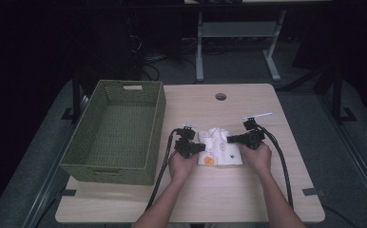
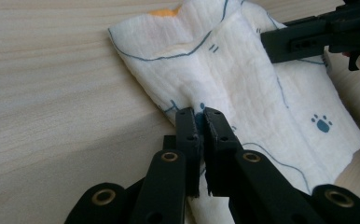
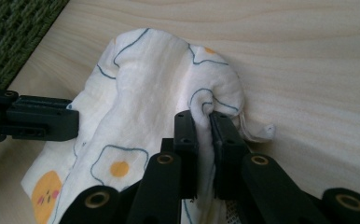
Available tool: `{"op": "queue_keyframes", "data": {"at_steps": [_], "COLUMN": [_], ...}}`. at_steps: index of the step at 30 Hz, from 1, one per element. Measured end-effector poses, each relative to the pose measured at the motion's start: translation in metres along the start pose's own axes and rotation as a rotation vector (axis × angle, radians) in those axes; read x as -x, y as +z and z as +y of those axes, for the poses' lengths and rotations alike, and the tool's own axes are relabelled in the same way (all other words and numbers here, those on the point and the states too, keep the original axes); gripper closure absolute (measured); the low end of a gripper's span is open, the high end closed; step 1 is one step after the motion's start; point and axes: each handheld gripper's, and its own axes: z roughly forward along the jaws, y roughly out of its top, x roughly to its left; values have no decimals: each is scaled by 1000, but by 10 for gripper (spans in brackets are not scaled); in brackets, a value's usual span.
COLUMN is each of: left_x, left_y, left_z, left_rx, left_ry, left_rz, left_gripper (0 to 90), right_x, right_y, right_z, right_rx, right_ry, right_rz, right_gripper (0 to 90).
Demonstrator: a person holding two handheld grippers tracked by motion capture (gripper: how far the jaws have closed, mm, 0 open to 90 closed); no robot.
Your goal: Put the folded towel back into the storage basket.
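Observation:
A white cloth (image 1: 219, 147) printed with fried eggs, paw marks and blue lines lies bunched on the wooden table (image 1: 276, 190), between my two hands. My left gripper (image 2: 201, 114) is shut on the cloth's (image 2: 225, 74) left edge, its jaws pinching a fold. My right gripper (image 3: 202, 116) is shut on a rolled fold of the cloth (image 3: 136, 102) at its right edge. In the high view the left gripper (image 1: 199, 147) and right gripper (image 1: 232, 139) face each other across the cloth. Each gripper view also shows the other gripper's black jaw reaching in.
A green woven basket (image 1: 101, 164) with nothing in it stands at the table's left side, close to my left hand. A round cable hole (image 1: 220, 96) sits near the far edge. Black cables (image 1: 160, 171) trail from both grippers toward the near edge. Bare tabletop lies right of the cloth.

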Motion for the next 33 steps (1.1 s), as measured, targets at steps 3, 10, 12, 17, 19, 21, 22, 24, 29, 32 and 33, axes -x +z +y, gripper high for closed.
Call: {"op": "queue_keyframes", "data": {"at_steps": [3, 10, 12, 17, 19, 21, 22, 24, 29, 32, 33], "left_x": [1, 4, 6, 11, 14, 15, 16, 16, 16, 14, 13], "left_y": [-8, -23, -30, -45, -52, -58, -60, -67, -83, -94, -98], "left_z": [4, 14, 18, 27, 31, 35, 37, 41, 48, 52, 53], "left_rx": [22, 51, 63, 88, 97, 99, 104, 107, 123, 127, 128], "left_ry": [-6, 2, 2, 14, 22, 32, 31, 38, 48, 58, 58], "left_rz": [-15, -28, -36, -56, -58, -60, -64, -65, -72, -71, -71], "left_gripper": [865, 865, 865, 865, 866, 866, 866, 867, 866, 867, 867], "right_x": [0, -5, -6, -14, -14, -17, -18, -22, -31, -41, -41], "right_y": [-6, -21, -24, -37, -37, -40, -41, -44, -49, -51, -51], "right_z": [1, 9, 10, 18, 19, 21, 22, 26, 35, 42, 42], "right_rx": [15, 61, 72, 113, 110, 116, 122, 130, 148, 163, 163], "right_ry": [3, 18, 23, 41, 38, 42, 40, 35, 37, 32, 32], "right_rz": [12, 67, 81, 135, 133, 144, 151, 159, 190, 209, 209], "right_gripper": [822, 823, 823, 824, 824, 824, 824, 824, 824, 824, 824]}}
